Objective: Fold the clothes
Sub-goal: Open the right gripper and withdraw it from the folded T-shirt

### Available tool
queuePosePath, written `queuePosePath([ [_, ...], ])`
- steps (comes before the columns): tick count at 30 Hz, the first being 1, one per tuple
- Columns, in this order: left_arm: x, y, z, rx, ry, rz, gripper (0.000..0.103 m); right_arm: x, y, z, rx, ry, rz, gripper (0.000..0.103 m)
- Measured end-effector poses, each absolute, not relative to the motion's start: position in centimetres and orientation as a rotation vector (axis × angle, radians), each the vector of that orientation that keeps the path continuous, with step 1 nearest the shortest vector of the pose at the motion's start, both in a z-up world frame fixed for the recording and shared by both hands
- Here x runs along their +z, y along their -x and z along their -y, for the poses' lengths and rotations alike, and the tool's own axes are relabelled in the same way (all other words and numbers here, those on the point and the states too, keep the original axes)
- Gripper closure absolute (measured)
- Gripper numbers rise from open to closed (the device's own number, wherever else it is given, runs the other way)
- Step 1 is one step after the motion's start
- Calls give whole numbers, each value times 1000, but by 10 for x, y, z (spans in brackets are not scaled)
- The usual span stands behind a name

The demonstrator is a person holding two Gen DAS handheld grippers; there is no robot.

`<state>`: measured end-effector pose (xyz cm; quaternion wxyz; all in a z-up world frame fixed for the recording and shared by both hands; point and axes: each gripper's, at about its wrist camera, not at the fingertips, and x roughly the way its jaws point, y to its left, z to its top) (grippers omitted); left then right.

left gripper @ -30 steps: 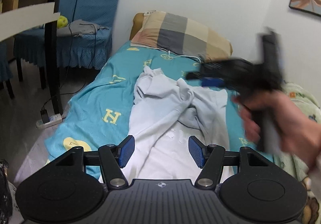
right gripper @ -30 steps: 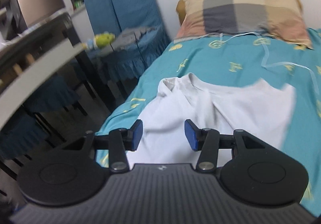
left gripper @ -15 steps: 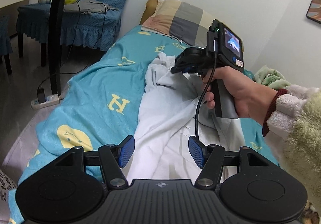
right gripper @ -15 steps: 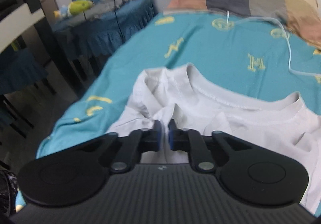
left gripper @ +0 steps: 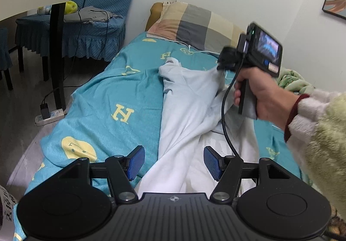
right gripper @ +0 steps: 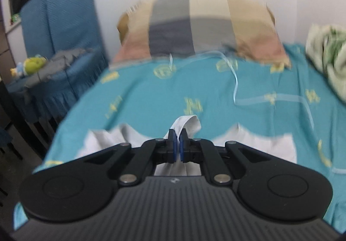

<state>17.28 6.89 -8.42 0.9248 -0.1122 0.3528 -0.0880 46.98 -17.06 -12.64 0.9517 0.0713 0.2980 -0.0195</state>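
A crumpled white T-shirt lies lengthwise on the teal bed sheet. My right gripper is shut on a fold of the shirt near its neck end and holds that cloth lifted off the sheet. In the left wrist view that right gripper sits at the shirt's far right corner, held by a hand in a fluffy sleeve. My left gripper stands open just above the shirt's near end, blue pads either side of the cloth without pressing it.
A checked pillow lies at the head of the bed with a white cable across the sheet. A green blanket is bunched at the right. Blue-covered chairs, a dark table leg and a power strip stand left of the bed.
My right gripper shut on the shirt near the collar and pulled that cloth up and to the right. My left gripper stayed open over the near end, hardly moving.
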Motion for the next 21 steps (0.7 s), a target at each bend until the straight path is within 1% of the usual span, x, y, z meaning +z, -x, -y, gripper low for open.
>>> queuePosePath([
  [4,-92,-179,-67,-179,213,-754,39,-156,-471,188,-3,-253,-678,94],
  [6,-93,-180,-67,-179,208,-754,39,-156,-464,192,30,-283,-678,93],
  [7,-93,-180,-66,-183,207,-752,39,-152,-457,192,40,-289,-672,89],
  [8,-93,-180,-65,-186,208,-751,39,-147,-450,192,51,-294,-666,82],
  [9,-93,-179,-65,-190,214,-751,39,-142,-440,193,64,-309,-661,64],
  [10,-92,-178,-65,-194,220,-751,39,-134,-429,195,68,-321,-649,42],
  [12,-91,-175,-64,-205,239,-753,39,-116,-401,198,95,-326,-617,29],
  [17,-83,-149,-52,-259,242,-746,38,-72,-313,205,156,-317,-592,29],
  [21,-75,-127,-44,-272,219,-711,38,-44,-221,216,180,-307,-562,29],
])
